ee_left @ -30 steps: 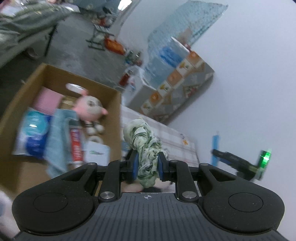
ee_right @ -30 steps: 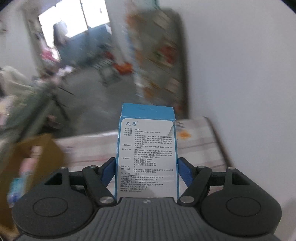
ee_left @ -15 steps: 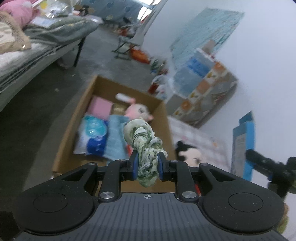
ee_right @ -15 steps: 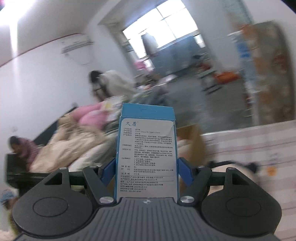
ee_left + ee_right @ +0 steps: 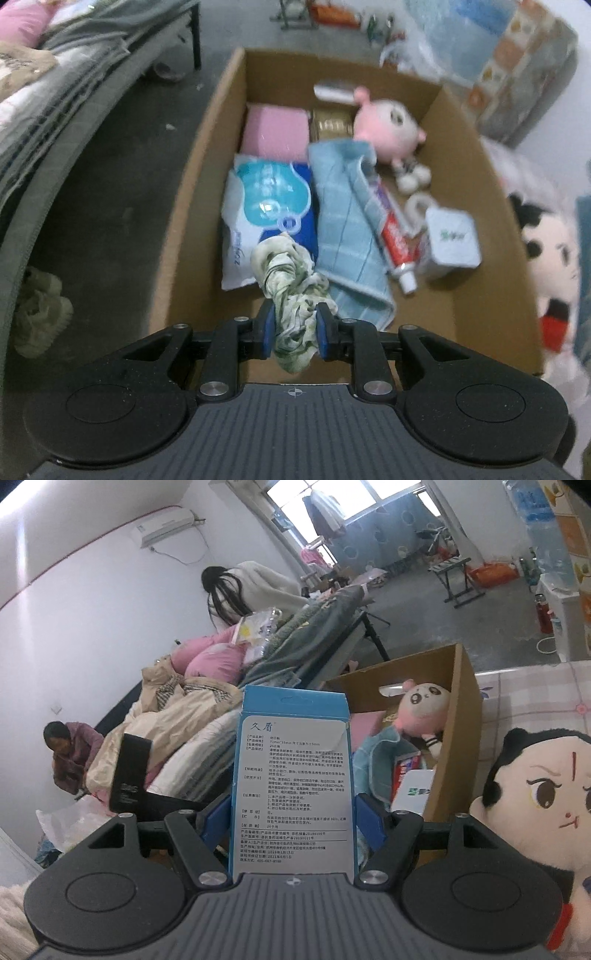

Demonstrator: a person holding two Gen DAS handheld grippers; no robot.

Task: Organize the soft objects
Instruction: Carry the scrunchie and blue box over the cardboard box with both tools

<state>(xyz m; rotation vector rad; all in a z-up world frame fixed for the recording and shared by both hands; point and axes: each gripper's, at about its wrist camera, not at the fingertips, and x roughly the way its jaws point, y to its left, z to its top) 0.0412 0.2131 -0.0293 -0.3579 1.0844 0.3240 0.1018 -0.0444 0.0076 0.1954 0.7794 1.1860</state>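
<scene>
My left gripper points down over the near end of an open cardboard box. Its jaws are opening, with a knotted green-and-white cloth still pinched between the blue pads. In the box lie a pink plush, a blue towel, a wipes pack, a toothpaste tube and a small white box. My right gripper is shut on an upright blue carton with printed text. A black-haired doll lies to its right, beside the cardboard box.
A bed piled with bedding runs along the left of the box, with shoes on the floor near it. Two persons are by the bed. A checked cloth covers the surface under the doll.
The left gripper has tipped down and moved over the box with the cloth still in it. The right gripper has swung left with the carton, bringing the box and doll into view.
</scene>
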